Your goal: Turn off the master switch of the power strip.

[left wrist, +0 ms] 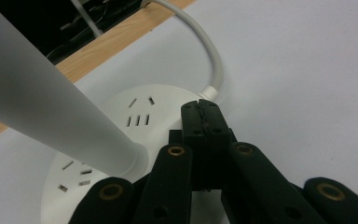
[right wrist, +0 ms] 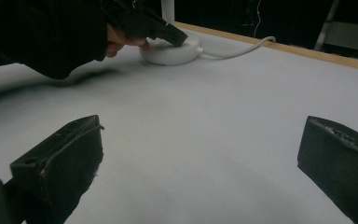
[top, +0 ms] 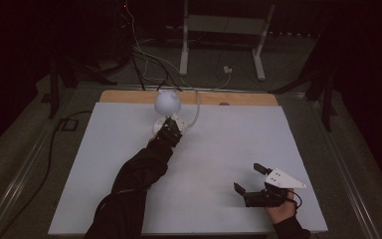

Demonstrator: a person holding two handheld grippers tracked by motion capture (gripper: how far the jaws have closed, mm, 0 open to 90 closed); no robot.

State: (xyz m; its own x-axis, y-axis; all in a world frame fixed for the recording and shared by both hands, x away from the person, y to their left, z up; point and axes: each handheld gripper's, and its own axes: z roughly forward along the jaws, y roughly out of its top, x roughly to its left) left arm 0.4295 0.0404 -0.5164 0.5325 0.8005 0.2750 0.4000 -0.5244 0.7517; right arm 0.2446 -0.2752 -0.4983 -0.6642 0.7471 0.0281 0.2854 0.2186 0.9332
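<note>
A white lamp with a round globe (top: 167, 101) stands on a round white socket base (top: 160, 124) at the far middle of the table. Its pale stem (left wrist: 51, 107) rises from that base (left wrist: 135, 112), which has plug slots. My left gripper (left wrist: 200, 114) is shut with nothing between its jaws, and its tip rests on the base's top close to where the white cable (left wrist: 214, 60) enters. In the high view this left gripper (top: 170, 130) is just in front of the lamp. My right gripper (top: 248, 178) lies open on the table at the front right, its jaws wide apart (right wrist: 205, 158).
A white sheet (top: 219, 149) covers the table, with a wooden strip (top: 238, 98) along the far edge. The cable (right wrist: 237, 49) runs off the far edge. Behind the table are stand legs (top: 184, 50) and loose wires on the floor.
</note>
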